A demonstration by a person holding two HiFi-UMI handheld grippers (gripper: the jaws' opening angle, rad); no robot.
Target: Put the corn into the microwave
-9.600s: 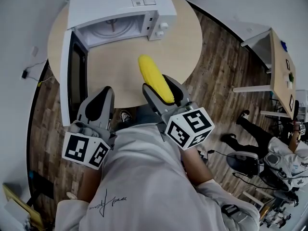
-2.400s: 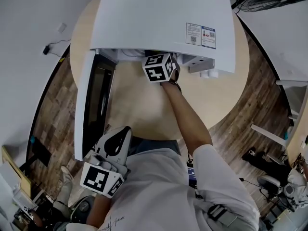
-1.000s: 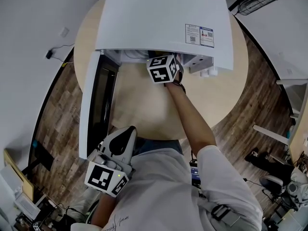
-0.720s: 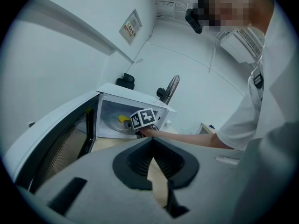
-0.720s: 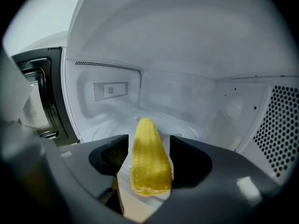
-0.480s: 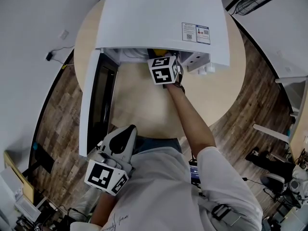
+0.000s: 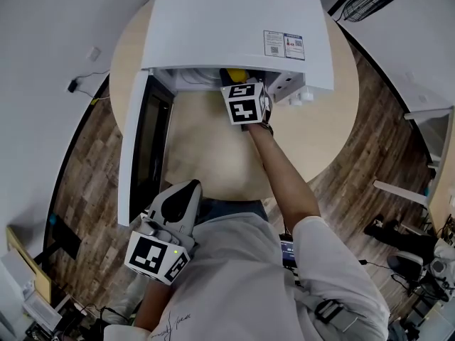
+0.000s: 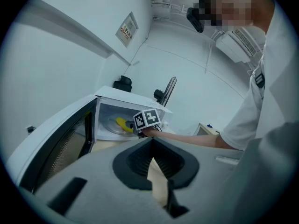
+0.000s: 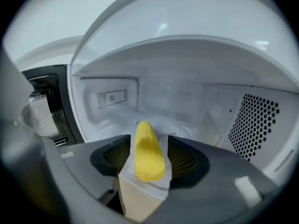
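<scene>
The yellow corn (image 9: 148, 153) lies lengthwise on the floor of the open white microwave (image 7: 227, 27), near its mouth. From the head view a bit of the corn (image 7: 234, 75) shows under the microwave's top edge, and in the left gripper view the corn (image 8: 122, 123) shows inside the cavity. My right gripper (image 9: 148, 142) reaches into the opening with its jaws either side of the corn; they have just been closing a little, but gaps remain on both sides. My left gripper (image 7: 186, 189) hangs by my waist, shut and empty.
The microwave door (image 7: 138, 148) stands swung out to the left, along the round wooden table (image 7: 206, 148). The microwave's glass turntable (image 9: 187, 125) lies behind the corn. The perforated right wall (image 9: 261, 125) is close to my right jaw.
My right gripper has drawn back slightly from the microwave's mouth, and more of the corn shows inside. The left gripper has stayed put.
</scene>
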